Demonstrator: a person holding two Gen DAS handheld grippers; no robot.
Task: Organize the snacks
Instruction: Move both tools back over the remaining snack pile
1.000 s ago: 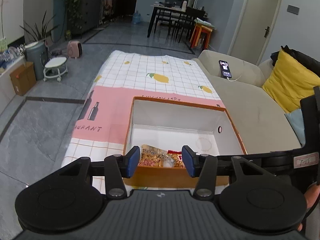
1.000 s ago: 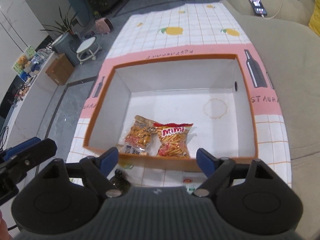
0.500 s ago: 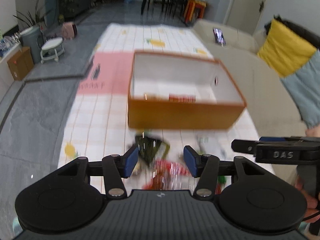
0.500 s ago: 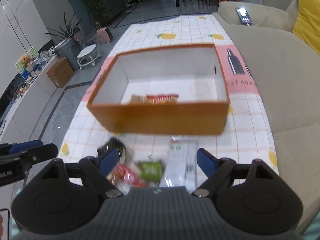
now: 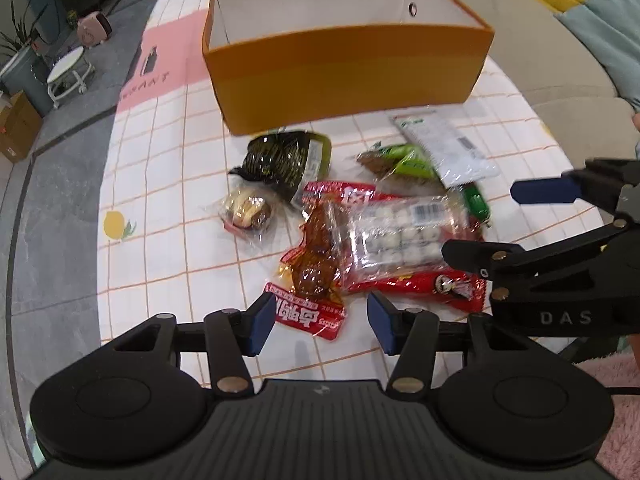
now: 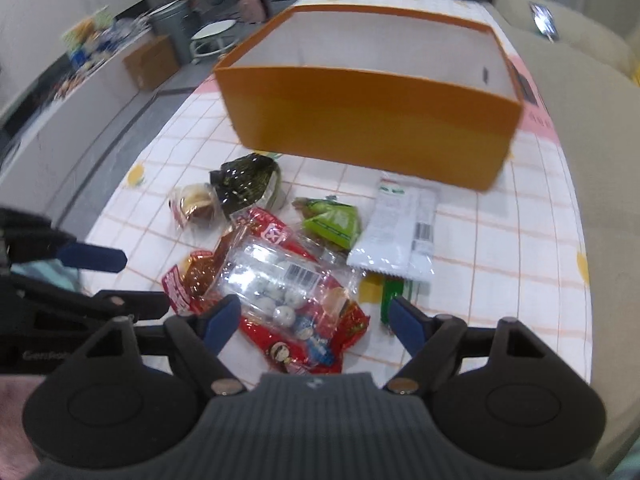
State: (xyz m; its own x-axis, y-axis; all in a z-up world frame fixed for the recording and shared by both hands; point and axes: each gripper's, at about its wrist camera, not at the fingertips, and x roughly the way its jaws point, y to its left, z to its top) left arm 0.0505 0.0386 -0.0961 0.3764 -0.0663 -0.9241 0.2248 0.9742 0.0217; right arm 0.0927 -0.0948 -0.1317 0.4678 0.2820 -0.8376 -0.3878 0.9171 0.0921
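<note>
Two hand-held grippers are hovering over a heap of snack packets on a checked tablecloth (image 5: 168,240). The left gripper (image 5: 320,320) is hanging with its blue-padded fingers spread and nothing between them, just above the near end of a red packet (image 5: 308,314) with white lettering whose far part is lying hidden under a crinkled amber wrapper (image 5: 316,248). The right gripper (image 6: 316,320) is likewise released, its fingers straddling a clear bag of white balls (image 6: 276,280) that is lying on a glossy red cartoon-printed packet (image 6: 312,348); the gripper body is cutting off that packet's near edge. A green strip (image 6: 390,296) is peeking out from under a flat white pouch (image 6: 400,236), most of it covered. Beside these, a crumpled green packet (image 6: 336,220), a dark shiny bag (image 6: 244,180) and a small clear-wrapped pastry (image 6: 196,204) are lying slightly blurred, their print unreadable. In the left view, the other gripper's arm is crossing the right edge and masking the tablecloth there. Beyond the heap, an orange cardboard box (image 5: 348,64) with a white lining is standing open; its near wall is hiding whatever is on its floor. A beige sofa (image 5: 560,80) is running along the right, and a white stool (image 5: 68,72) is sitting on the grey floor at left.
</note>
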